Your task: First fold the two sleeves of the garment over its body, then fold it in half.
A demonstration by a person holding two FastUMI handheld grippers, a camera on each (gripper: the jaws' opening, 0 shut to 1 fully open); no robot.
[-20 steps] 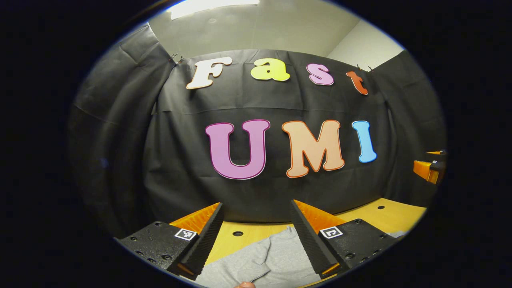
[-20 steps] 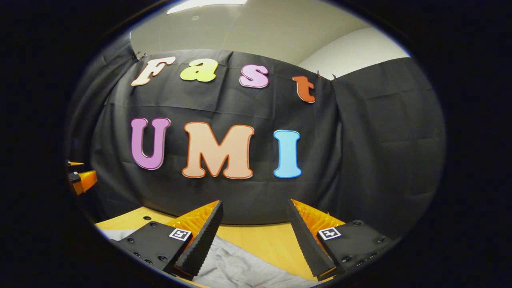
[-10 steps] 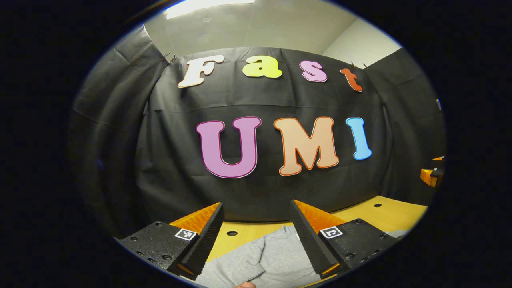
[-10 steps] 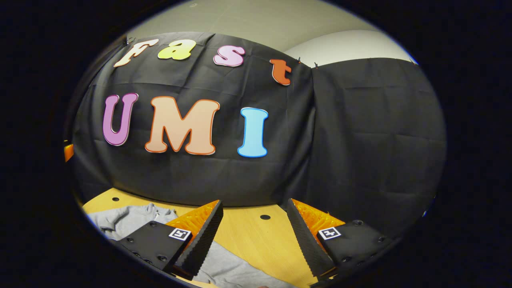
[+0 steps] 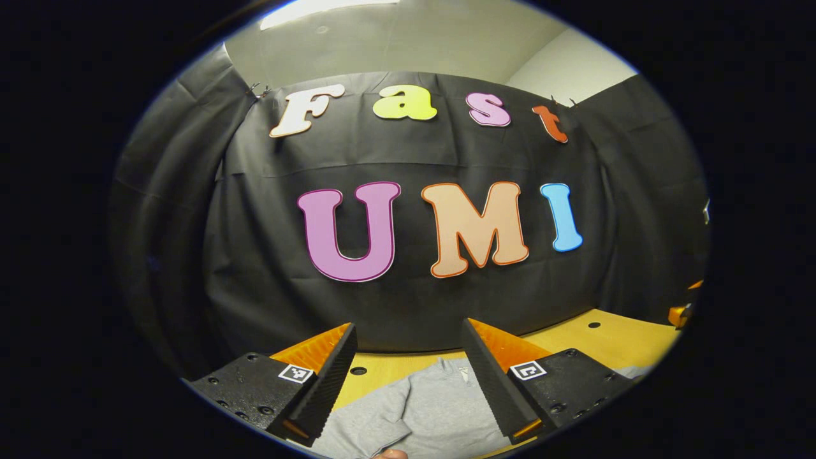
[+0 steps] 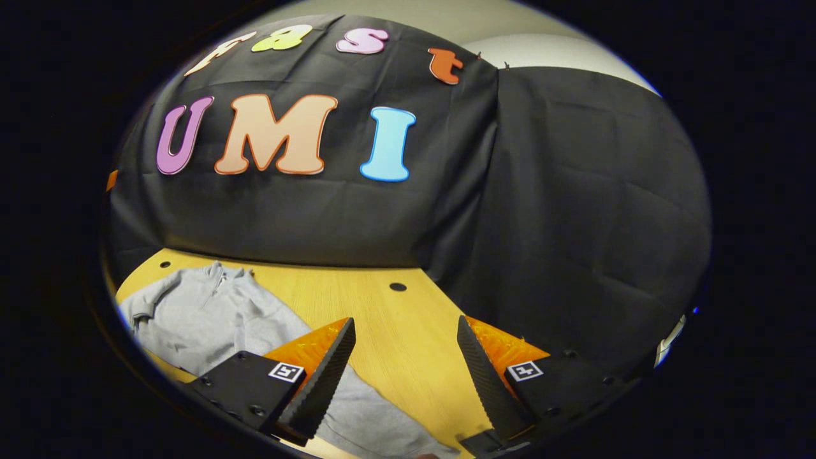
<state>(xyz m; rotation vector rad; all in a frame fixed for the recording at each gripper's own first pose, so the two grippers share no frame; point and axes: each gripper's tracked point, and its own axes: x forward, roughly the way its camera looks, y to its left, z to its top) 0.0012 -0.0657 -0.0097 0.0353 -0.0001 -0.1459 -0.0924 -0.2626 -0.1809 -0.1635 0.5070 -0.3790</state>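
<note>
1. In the left gripper view, the left claw (image 5: 408,376) has its two fingers spread wide, nothing pinched between them, and it is held above the tabletop.
2. Through the gap between those fingers lies the grey garment (image 5: 427,408), flat on the yellow wooden tabletop (image 5: 574,338); one sleeve (image 5: 366,424) angles toward the lower left, with a fold edge beside the body.
3. A small part of a hand (image 5: 390,454) shows at the bottom edge of that view, just below the garment.
4. At the far right edge of the left gripper view, a bit of the other claw (image 5: 679,313) shows over the tabletop; whether it is spread cannot be told from there.
5. In the right gripper view, the right claw (image 6: 406,376) is likewise spread apart and grips nothing, poised above bare tabletop (image 6: 395,319).
6. There the garment (image 6: 210,319) lies to the left, its collar end (image 6: 220,271) toward the booth wall, and its cloth runs under the claw's left finger (image 6: 319,382) toward the bottom of the view.
7. Round holes (image 6: 398,287) dot the tabletop near the black cloth wall (image 6: 574,191).
</note>
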